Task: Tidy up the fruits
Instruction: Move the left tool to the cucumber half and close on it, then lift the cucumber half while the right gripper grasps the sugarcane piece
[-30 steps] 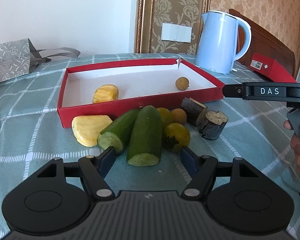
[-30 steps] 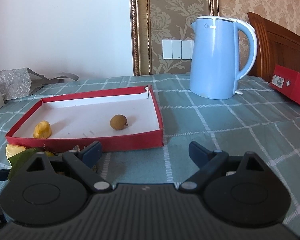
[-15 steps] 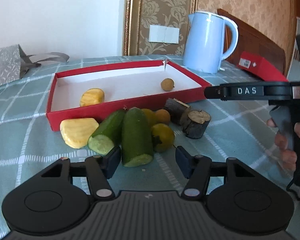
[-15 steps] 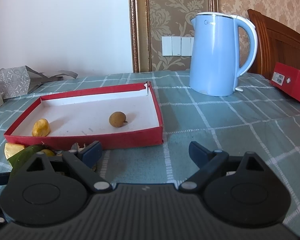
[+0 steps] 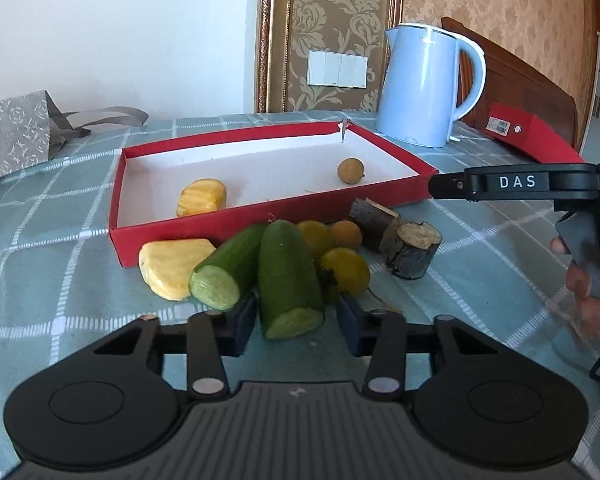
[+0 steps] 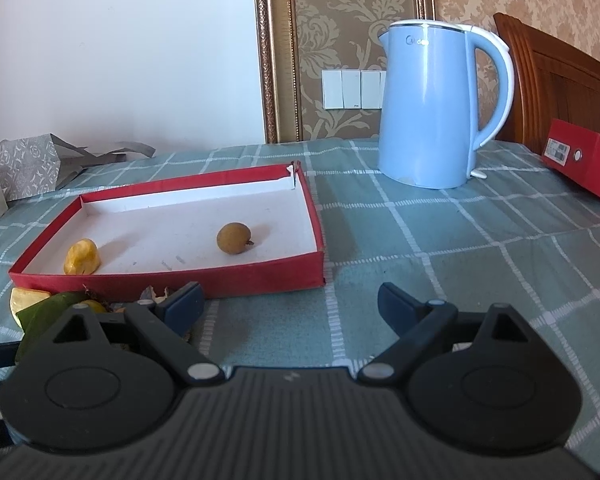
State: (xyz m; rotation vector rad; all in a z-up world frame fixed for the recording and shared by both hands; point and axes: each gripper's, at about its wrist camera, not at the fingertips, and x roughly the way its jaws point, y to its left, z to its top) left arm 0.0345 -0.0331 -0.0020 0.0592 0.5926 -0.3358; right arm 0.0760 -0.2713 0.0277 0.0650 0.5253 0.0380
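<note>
Closing left gripper [image 5: 296, 322] on big cucumber piece [image 5: 289, 276], jaws narrower than a second ago, pads beside it, contact unclear. Cucumber on desk [image 5: 60, 280] before red tray [image 5: 220, 222]. Right gripper [image 6: 290, 306] unchanged, wide apart, empty.

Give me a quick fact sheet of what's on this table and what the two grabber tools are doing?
Tray: red box lid holding a yellow fruit piece and a small brown fruit
In front of tray: two cucumber pieces, yellow fruits, two wood stubs
Left gripper: jaws closing around the nearer cucumber piece
Right gripper: open, nothing between its jaws
Background: blue kettle
</note>
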